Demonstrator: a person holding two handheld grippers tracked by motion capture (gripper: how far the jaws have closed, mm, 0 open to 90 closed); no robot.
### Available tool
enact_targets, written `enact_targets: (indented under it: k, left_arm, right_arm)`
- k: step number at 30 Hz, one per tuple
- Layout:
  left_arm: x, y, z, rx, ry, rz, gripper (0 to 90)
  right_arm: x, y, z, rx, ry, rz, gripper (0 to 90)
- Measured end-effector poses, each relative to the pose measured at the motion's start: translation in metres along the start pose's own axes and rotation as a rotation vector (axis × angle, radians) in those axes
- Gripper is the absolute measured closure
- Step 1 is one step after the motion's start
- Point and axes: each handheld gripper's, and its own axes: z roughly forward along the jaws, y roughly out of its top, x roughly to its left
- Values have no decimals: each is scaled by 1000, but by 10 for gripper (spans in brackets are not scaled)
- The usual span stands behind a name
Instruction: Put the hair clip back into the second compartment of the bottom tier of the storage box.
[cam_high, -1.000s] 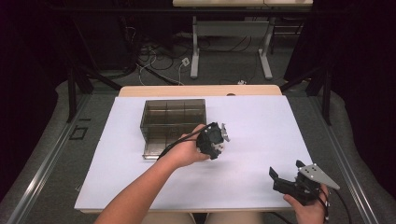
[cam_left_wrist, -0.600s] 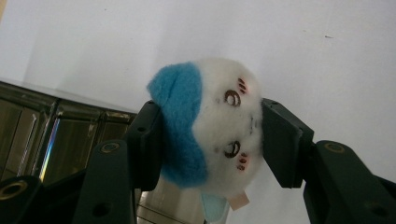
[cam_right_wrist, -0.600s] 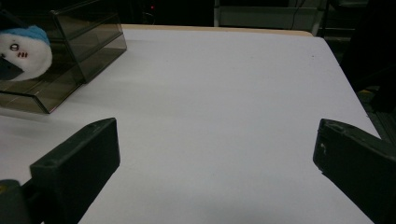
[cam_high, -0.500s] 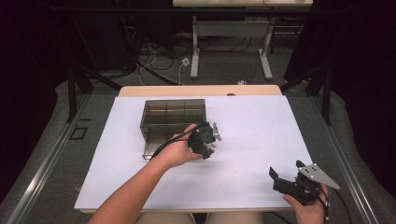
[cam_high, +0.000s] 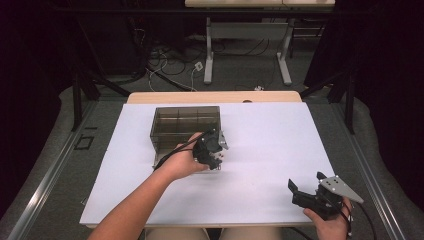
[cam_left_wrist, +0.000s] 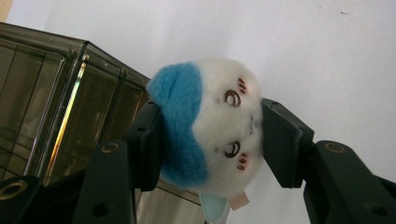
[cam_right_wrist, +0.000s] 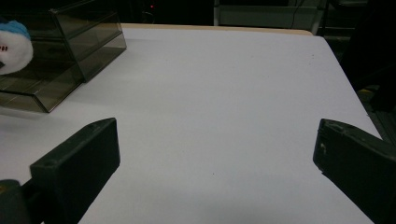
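Dim room, white worktop on grey floor, cables and grey desk legs behind worktop, dark sides.

The high view looks down across the table; both gripper views sit low, sharing the smoked box (close, left).

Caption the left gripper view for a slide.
Left hand-held gripper shut on a blue-and-white plush toy, beside a smoky clear box on the white table.
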Motion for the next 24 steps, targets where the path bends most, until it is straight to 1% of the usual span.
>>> enact_targets:
  k: [2,3,4,5,6,8,9,10,11,16,17,18,24]
  left_arm:
    - [0,-1,-1,1,1,1,463]
    - [0,-2,-1,2,1,-7,464]
    - [1,-3,-2,8,0,-1,464]
    - [1,-4,-2,7,2,-8,464]
    - [2,-5,-3,9,2,-3,463]
    - [3,-7,-4,14,5,-10,463]
    - [3,-8,-4,8,9,-9,463]
    - [4,-8,-5,17,8,-6,463]
    - [4,-10,-5,14,8,-13,463]
    - [6,-15,-6,24,12,-14,463]
    - [6,-16,-6,21,12,-21,463]
    - [7,-17,-7,25,14,-14,463]
    - [10,-24,-9,32,22,-19,462]
  right_arm:
    - [0,0,0,7,3,0,3]
    - [0,0,0,6,3,1,3]
    - [0,0,0,6,3,0,3]
    - [0,0,0,3,2,0,3]
    - [0,0,0,3,2,1,3]
    - [0,0,0,3,2,1,3]
    - [0,0,0,3,2,0,3]
    - [0,0,0,4,2,0,3]
    - [0,0,0,3,2,0,3]
    - [0,0,0,2,-1,-3,3]
    - [0,0,0,3,-1,-3,3]
    - [0,0,0,6,1,-3,3]
    - [1,0,0,4,-1,-2,4]
